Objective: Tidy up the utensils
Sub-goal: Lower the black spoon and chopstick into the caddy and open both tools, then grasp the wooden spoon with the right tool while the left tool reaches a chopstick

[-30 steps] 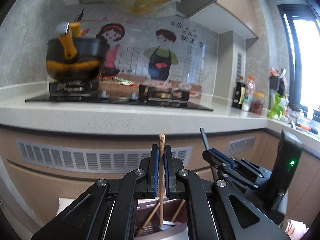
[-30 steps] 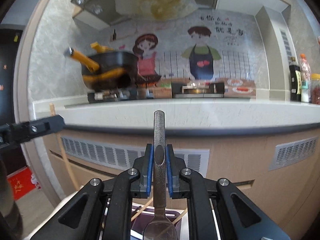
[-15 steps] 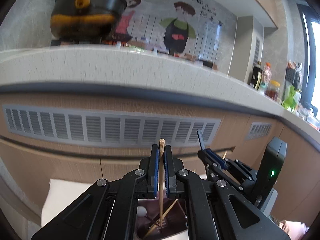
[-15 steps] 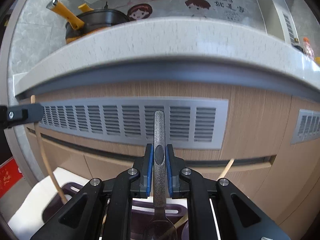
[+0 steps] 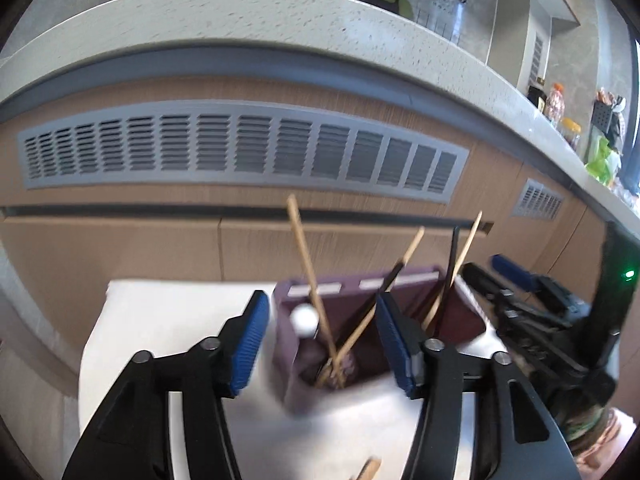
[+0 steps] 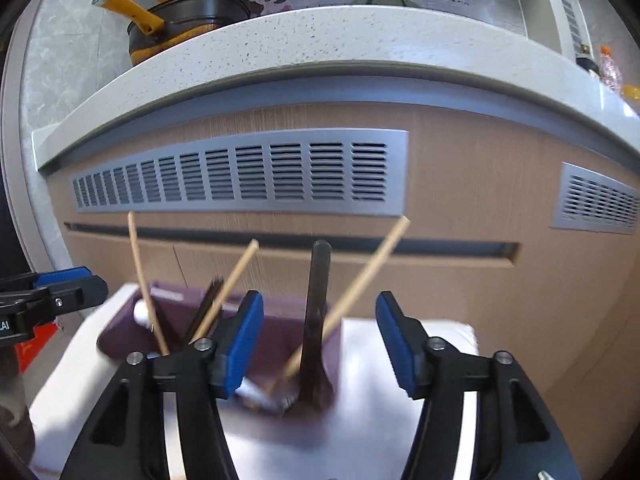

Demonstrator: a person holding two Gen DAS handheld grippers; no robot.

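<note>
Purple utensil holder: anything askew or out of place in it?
Nothing spilled. In the purple plastic utensil holder, the wooden chopsticks lean crossed at different angles beside the dark-handled spoon, which is nearly upright.

Bright daylight, strong fisheye edge warp, motion-blurred foreground

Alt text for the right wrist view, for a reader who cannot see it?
The open right claw hangs over a purple holder on a white surface, gripping nothing. A dark spoon handle and wooden chopsticks stand in the holder, below a kitchen counter.
</note>
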